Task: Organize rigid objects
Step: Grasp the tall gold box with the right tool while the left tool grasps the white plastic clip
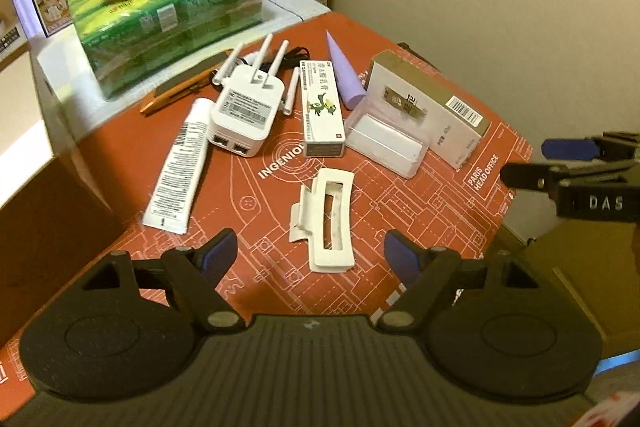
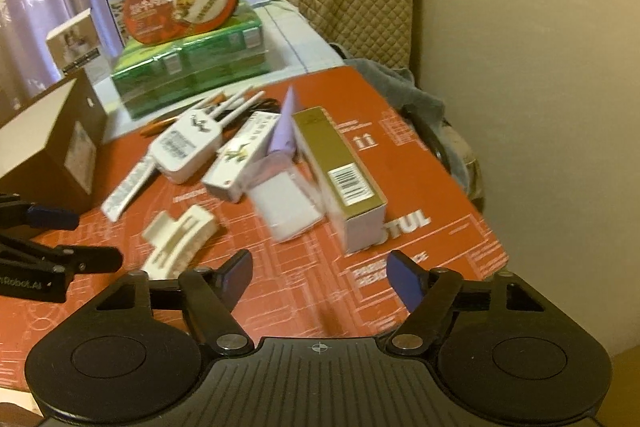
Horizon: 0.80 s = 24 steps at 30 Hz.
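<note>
The left gripper (image 1: 310,255) is released and holds nothing; the white hair claw clip (image 1: 326,217) lies flat on the red printed bench (image 1: 420,211) just ahead, between its blue-padded fingers (image 1: 220,251). Beyond the clip sit a white tube (image 1: 178,163), a white router with 4 antennas (image 1: 244,111), a green-printed carton (image 1: 322,109), a clear case (image 1: 384,143) and a gold-topped box (image 1: 432,107). The right gripper (image 2: 320,277), also released and empty, hovers short of the box.
</note>
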Each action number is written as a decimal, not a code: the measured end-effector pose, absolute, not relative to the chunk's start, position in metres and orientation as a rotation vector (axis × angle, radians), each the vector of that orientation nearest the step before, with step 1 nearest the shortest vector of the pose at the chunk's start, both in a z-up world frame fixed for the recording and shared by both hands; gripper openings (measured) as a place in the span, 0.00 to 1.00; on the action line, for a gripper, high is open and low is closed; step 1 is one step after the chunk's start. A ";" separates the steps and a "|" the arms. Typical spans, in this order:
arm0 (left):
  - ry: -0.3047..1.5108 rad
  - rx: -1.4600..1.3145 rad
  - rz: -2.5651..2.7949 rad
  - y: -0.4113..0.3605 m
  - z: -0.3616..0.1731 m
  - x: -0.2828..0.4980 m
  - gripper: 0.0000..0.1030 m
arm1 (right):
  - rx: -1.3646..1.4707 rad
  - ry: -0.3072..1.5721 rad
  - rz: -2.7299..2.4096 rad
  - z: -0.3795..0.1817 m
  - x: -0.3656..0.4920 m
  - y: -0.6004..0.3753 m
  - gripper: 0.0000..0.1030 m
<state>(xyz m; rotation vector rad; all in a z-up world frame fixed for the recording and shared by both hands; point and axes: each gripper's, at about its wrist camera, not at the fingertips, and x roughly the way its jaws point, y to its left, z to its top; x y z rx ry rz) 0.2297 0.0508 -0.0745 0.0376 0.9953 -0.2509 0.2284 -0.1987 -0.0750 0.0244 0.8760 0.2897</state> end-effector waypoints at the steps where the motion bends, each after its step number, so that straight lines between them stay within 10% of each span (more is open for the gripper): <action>1: 0.998 0.036 -0.248 0.049 -0.076 0.232 0.75 | 0.016 0.873 0.292 -0.076 0.234 -0.202 0.67; 24: 1.026 0.056 -0.062 0.005 -0.120 0.264 0.60 | -0.193 0.897 0.504 -0.120 0.313 -0.217 0.33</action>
